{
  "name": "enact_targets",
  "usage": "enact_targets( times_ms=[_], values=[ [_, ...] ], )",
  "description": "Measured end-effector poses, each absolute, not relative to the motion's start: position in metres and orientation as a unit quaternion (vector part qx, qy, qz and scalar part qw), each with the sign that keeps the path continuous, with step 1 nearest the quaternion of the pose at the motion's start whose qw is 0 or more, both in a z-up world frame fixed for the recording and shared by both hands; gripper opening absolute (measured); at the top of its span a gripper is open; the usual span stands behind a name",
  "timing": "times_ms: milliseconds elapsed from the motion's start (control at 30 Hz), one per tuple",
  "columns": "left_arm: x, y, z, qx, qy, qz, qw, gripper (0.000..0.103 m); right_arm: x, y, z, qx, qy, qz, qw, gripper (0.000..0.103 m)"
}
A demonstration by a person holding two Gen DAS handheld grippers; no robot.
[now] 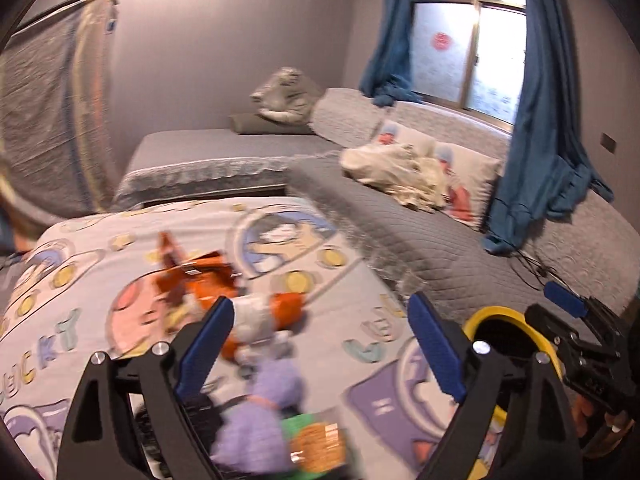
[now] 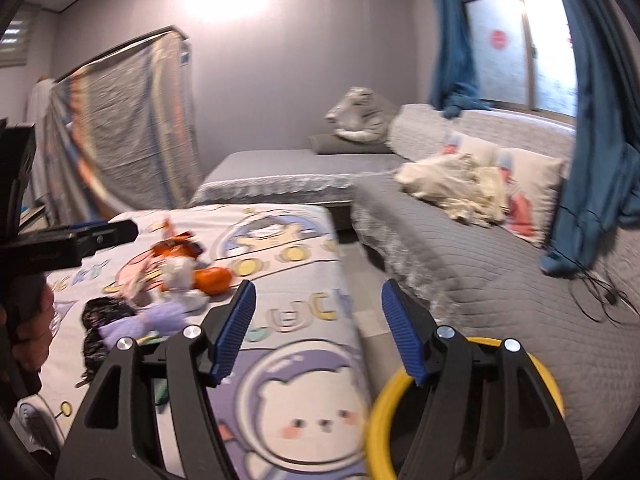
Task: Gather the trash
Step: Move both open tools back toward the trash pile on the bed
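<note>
Trash lies in a blurred heap on the cartoon-print sheet [image 1: 360,280]: an orange wrapper [image 1: 196,280], a white crumpled tissue [image 1: 256,316], a purple wad [image 1: 264,400] and a green packet [image 1: 316,440]. The right wrist view adds a mandarin [image 2: 212,280] and a black patterned piece [image 2: 104,312]. My left gripper [image 1: 320,308] hangs open above the heap, pads touching nothing. My right gripper [image 2: 319,292] is open and empty over the sheet's right edge, beside a yellow-rimmed bin [image 2: 384,400]. The bin [image 1: 496,314] stands off the sheet's right side.
A grey quilted bed [image 2: 460,280] runs along the right, with a cream blanket [image 2: 452,188], printed pillows and loose cables [image 2: 600,300]. Blue curtains [image 1: 540,140] hang at the window. A second grey mattress [image 1: 208,152] lies behind. A covered rack [image 2: 128,120] stands at the left wall.
</note>
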State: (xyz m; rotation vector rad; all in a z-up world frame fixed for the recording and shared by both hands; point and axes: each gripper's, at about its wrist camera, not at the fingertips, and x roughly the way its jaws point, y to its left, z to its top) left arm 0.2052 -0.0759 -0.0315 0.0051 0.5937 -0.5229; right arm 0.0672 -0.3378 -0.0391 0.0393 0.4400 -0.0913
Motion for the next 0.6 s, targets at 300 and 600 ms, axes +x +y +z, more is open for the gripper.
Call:
enact_targets(
  times_ms=[300,600],
  values=[
    [0.206,0.003,-0.053,-0.009,0.309,-0.188,0.932,0.086,0.085,-0.278,-0.062,-0.006,0.252,0.031,0.967,0.067],
    [0.194,0.044,-0.093,-0.022,0.344,-0.163,0.924,0.086,0.081,-0.245,-0.103,-0.017,0.304,0.069,0.95,0.068]
  ],
)
